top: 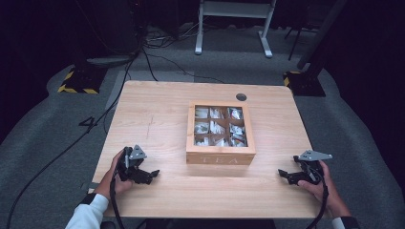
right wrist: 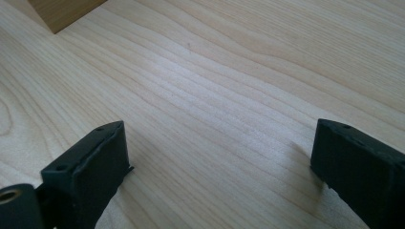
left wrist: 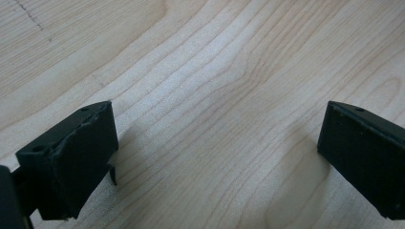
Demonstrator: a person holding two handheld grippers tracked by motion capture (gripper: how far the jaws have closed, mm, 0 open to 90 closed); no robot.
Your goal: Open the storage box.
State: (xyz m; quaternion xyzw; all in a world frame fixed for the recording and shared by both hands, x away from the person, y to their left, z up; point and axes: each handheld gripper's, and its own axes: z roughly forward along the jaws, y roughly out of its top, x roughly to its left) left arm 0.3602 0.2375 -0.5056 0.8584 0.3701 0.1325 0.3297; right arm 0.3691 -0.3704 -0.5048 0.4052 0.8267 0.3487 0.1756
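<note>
Between my two grippers, left (top: 152,175) and right (top: 282,174), both spread wide and empty, sits the tea box (top: 220,133) mid-table, so I'd approach its lid level from both sides.

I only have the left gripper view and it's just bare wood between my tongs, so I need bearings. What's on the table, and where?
Observer: A wooden tea box stands mid-table, lettered TEA on its near side.
Operator: Is its lid open?
Observer: I can't tell; through its top, nine compartments hold pale packets.
Operator: Where are my left tongs relative to it?
Observer: The left tongs sit off the box's near-left corner, apart from it, pointing right.
Operator: And the right tongs?
Observer: The right tongs sit off the near-right corner, open, nothing between them.
</note>
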